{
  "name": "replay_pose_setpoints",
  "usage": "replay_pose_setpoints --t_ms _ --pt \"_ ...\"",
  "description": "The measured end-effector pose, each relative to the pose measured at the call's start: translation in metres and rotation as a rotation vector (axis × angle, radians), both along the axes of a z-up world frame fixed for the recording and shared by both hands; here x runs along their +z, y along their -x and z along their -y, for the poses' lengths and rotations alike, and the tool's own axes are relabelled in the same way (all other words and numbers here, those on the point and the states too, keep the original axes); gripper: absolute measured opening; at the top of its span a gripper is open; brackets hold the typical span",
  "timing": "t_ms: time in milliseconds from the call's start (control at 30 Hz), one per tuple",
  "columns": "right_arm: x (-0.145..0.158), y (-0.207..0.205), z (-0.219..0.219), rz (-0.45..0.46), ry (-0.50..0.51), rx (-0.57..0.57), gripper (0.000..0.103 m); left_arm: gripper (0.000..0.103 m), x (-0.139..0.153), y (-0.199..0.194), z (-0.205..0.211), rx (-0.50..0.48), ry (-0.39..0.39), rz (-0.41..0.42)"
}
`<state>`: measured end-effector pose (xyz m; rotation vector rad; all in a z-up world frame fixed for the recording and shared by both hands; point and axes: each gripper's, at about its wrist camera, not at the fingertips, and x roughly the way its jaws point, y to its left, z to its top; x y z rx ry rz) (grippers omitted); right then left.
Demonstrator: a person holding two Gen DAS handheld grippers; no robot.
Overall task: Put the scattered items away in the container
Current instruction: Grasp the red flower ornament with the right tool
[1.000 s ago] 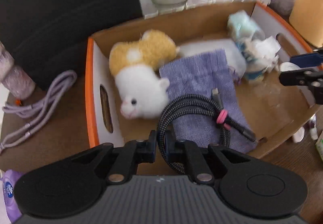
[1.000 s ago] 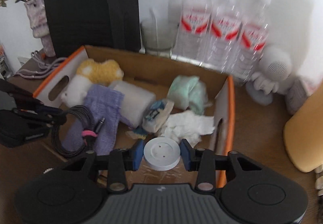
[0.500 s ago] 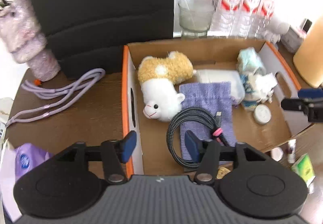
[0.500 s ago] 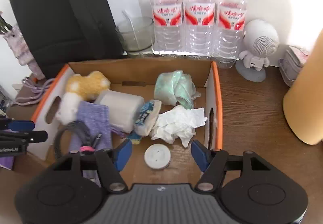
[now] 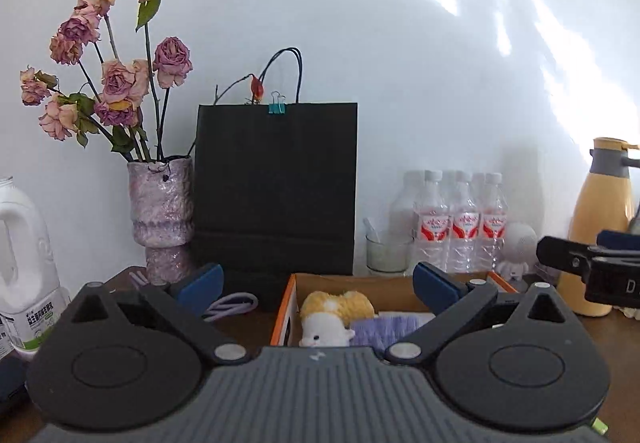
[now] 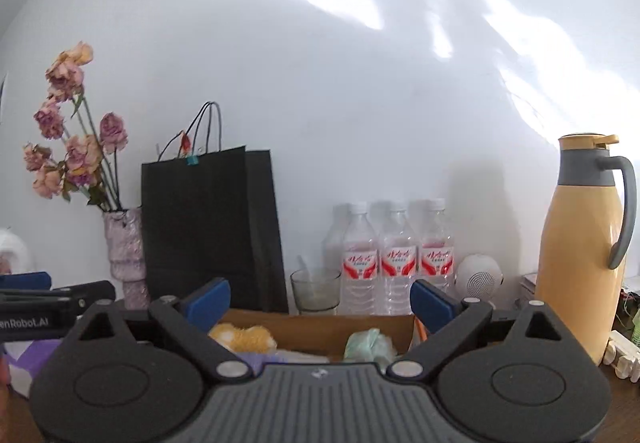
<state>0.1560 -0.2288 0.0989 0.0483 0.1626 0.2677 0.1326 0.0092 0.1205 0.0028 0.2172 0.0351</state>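
Note:
The cardboard box (image 5: 286, 307) with orange edges sits low in both views, mostly hidden behind the grippers; its far wall also shows in the right wrist view (image 6: 320, 327). In it I see a yellow-and-white plush toy (image 5: 332, 313), a purple pouch (image 5: 384, 327) and a green tissue pack (image 6: 368, 343). My left gripper (image 5: 316, 283) is open and empty, raised and tilted up above the box's near side. My right gripper (image 6: 320, 297) is open and empty, also raised. The cable and white disc are hidden.
A black paper bag (image 5: 276, 187), a vase of dried roses (image 5: 160, 211), water bottles (image 6: 396, 263), a glass (image 6: 316, 291) and a yellow jug (image 6: 584, 243) stand by the wall. A lilac cable (image 5: 232, 305) lies left of the box. A white jug (image 5: 24, 267) stands far left.
Both grippers let go, the black cable and the white disc left in the box, then opened wide, lifted and tilted up to face the wall.

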Motion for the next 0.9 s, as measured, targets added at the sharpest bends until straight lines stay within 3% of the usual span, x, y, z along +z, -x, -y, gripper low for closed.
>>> replay_pose_setpoints --t_ms 100,167,267,300,367,433,500,600,733,767,833,900 --pt "0.007 0.017 -0.005 -0.022 0.041 -0.025 0.097 0.103 -0.002 0.026 0.001 0.022 -0.037 -0.04" --pt "0.01 0.048 -0.005 -0.09 0.075 -0.06 0.096 0.103 -0.009 0.075 0.001 0.053 -0.066 -0.048" --pt "-0.007 0.135 0.008 -0.118 0.037 -0.049 0.097 0.103 -0.037 0.175 -0.004 -0.011 0.055 0.051" --pt "-0.017 0.166 0.013 -0.107 -0.006 -0.034 0.098 0.103 -0.049 0.198 -0.005 -0.035 0.09 0.037" --pt "-0.04 0.213 0.018 -0.104 -0.061 -0.037 0.097 0.103 -0.071 0.22 -0.001 -0.062 0.089 -0.078" --pt "-0.057 0.237 0.019 -0.125 -0.043 -0.099 0.097 0.103 -0.087 0.23 0.005 -0.078 0.035 -0.163" --pt "-0.068 0.244 0.022 -0.158 -0.041 -0.109 0.096 0.103 -0.094 0.23 0.007 -0.081 0.017 -0.185" --pt "-0.079 0.233 0.025 -0.217 -0.015 -0.096 0.087 0.103 -0.092 0.219 0.007 -0.073 0.025 -0.192" --pt "-0.089 0.215 0.028 -0.299 0.009 -0.093 0.087 0.102 -0.087 0.207 0.013 -0.106 -0.009 -0.16" --pt "-0.091 0.211 0.027 -0.31 0.026 -0.088 0.085 0.1 -0.086 0.196 0.015 -0.127 -0.016 -0.179" --pt "-0.094 0.202 0.024 -0.322 0.062 -0.089 0.078 0.077 -0.086 0.173 0.02 -0.184 -0.012 -0.22" --pt "-0.098 0.191 0.021 -0.35 0.082 -0.077 0.07 0.068 -0.088 0.14 0.025 -0.23 -0.003 -0.269"
